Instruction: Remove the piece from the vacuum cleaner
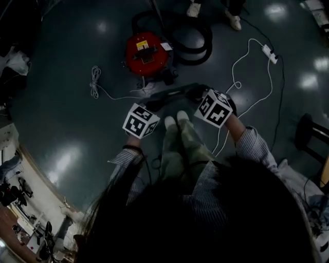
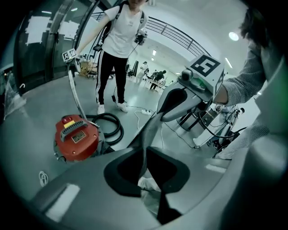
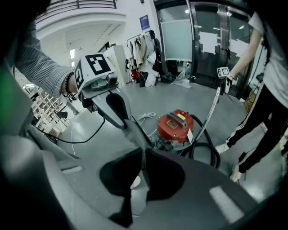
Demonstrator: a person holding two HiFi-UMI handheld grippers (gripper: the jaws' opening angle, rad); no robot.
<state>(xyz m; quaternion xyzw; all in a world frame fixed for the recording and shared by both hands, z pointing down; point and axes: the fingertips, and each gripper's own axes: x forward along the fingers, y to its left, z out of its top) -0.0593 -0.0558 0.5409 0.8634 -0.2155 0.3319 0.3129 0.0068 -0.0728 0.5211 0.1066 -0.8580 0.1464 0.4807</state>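
A flat grey vacuum piece [image 1: 174, 95] hangs level between my two grippers, above my shoes. My left gripper [image 1: 153, 106] is shut on one end of it [image 2: 148, 134]. My right gripper [image 1: 199, 95] is shut on the other end [image 3: 133, 131]. Each gripper view shows the opposite gripper holding the far end: the right gripper [image 2: 167, 113] and the left gripper [image 3: 118, 117]. The red vacuum cleaner [image 1: 147, 53] stands on the floor just beyond the piece, apart from it. Its black hose [image 1: 193, 36] coils behind it. A second person holds its metal wand [image 3: 210, 114] upright.
The second person [image 2: 119, 49] stands behind the vacuum, feet [image 1: 213, 11] at the far edge. A white power strip [image 1: 270, 53] and its cable trail on the right; a coiled white cord [image 1: 95, 79] lies on the left. A dark chair [image 1: 310, 136] stands at the right.
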